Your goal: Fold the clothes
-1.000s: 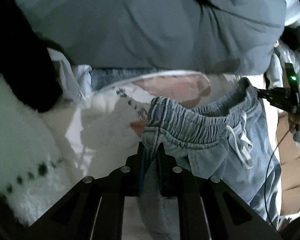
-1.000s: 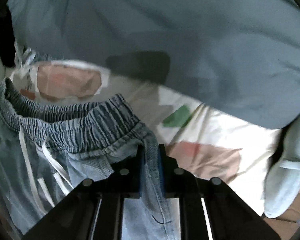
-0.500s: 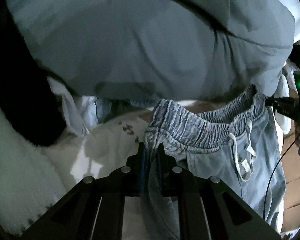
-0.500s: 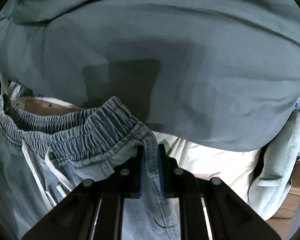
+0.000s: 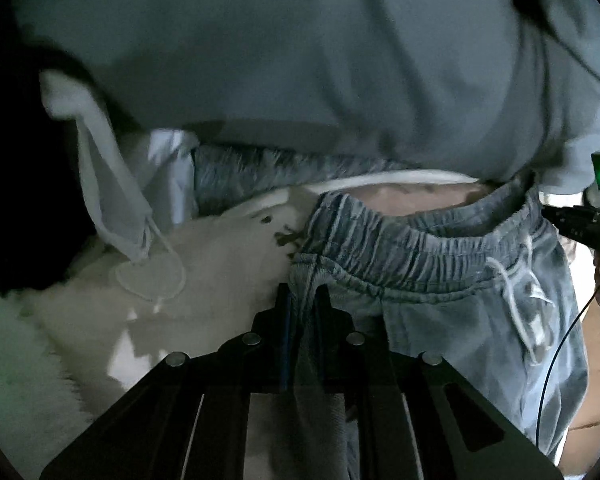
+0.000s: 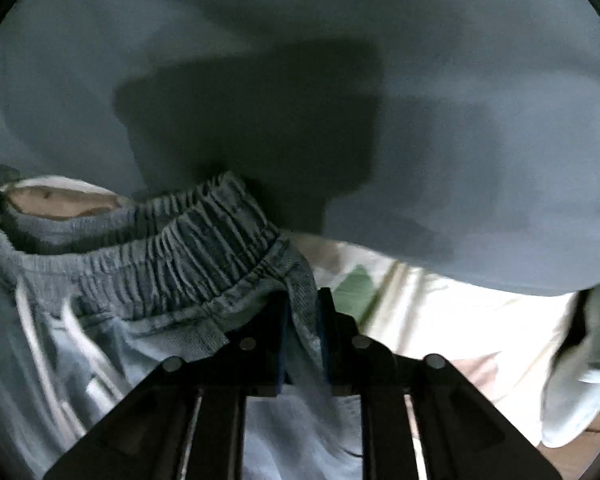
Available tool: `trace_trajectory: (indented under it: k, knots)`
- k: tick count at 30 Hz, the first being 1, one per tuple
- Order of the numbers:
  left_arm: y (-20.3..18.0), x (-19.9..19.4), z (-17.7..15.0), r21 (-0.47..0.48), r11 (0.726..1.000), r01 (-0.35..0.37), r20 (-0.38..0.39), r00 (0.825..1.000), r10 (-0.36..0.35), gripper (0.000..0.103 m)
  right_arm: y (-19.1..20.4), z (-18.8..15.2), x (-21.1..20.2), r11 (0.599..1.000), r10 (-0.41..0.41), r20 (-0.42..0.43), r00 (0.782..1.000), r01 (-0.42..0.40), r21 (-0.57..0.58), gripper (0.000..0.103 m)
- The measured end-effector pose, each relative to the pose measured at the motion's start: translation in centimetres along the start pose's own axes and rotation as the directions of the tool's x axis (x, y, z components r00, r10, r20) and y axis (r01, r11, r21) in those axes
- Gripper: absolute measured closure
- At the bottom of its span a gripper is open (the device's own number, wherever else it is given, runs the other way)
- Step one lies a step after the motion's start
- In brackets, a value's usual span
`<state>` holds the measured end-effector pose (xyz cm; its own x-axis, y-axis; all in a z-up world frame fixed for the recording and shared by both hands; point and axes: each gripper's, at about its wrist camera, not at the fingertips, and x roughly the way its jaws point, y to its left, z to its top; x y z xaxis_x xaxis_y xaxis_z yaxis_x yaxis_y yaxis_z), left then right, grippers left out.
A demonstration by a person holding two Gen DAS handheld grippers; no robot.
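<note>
Light blue denim pants [image 5: 452, 312] with a gathered elastic waistband [image 5: 404, 244] and white drawstring [image 5: 520, 292] hang stretched between my two grippers. My left gripper [image 5: 303, 292] is shut on the waistband's left end. My right gripper [image 6: 303, 300] is shut on the waistband's right end [image 6: 292, 276]; it also shows at the right edge of the left wrist view [image 5: 580, 224]. The pants [image 6: 112, 360] hang below the waistband [image 6: 152, 256], close to a large grey-blue cover [image 6: 340, 80].
The grey-blue cover [image 5: 300, 60] fills the top of both views. Under it lies a white patterned sheet [image 6: 440, 312]. A fluffy white blanket [image 5: 204, 272], a white garment with a string [image 5: 112, 184] and a dark mass [image 5: 16, 160] sit at left. A pale garment [image 6: 580, 360] lies at right.
Both grippers have moved forward with the waistband, toward the grey-blue cover, which now fills more of each view. The grip on the pants is unchanged.
</note>
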<state>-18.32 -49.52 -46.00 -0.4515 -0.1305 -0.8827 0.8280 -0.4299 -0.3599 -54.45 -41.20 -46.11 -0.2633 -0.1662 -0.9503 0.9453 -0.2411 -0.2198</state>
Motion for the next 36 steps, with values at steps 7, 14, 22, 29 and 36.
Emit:
trace_trajectory:
  k: [7,14,22,29,36]
  knots:
    - [0.3,-2.1,-0.1,-0.1,0.994,-0.05,-0.026,0.999,0.048,0.049,-3.0,-1.1,-2.7,0.996,0.071,0.019,0.997,-0.072,0.057,0.052]
    - [-2.4,-5.5,-0.8,-0.052,0.99,-0.135,0.055,0.989,0.138,0.043,-6.4,-6.4,-7.9,0.993,0.088,0.045,0.995,-0.091,0.071,0.05]
    - [-7.7,-6.3,0.0,0.066,0.997,-0.046,0.024,0.999,0.045,0.043,-10.2,-15.7,-12.3,0.98,0.085,0.038,0.996,-0.091,0.178,0.05]
    - [-14.3,-5.9,3.8,0.222,0.975,-0.007,-0.08,0.996,0.025,0.043,-13.8,-26.2,-15.6,0.945,0.084,-0.018,0.996,-0.074,0.319,0.05]
    - [-22.8,-5.2,8.4,0.395,0.916,0.066,-0.166,0.986,0.001,0.043,-18.2,-36.3,-20.7,0.852,0.058,-0.037,0.998,-0.03,0.522,0.049]
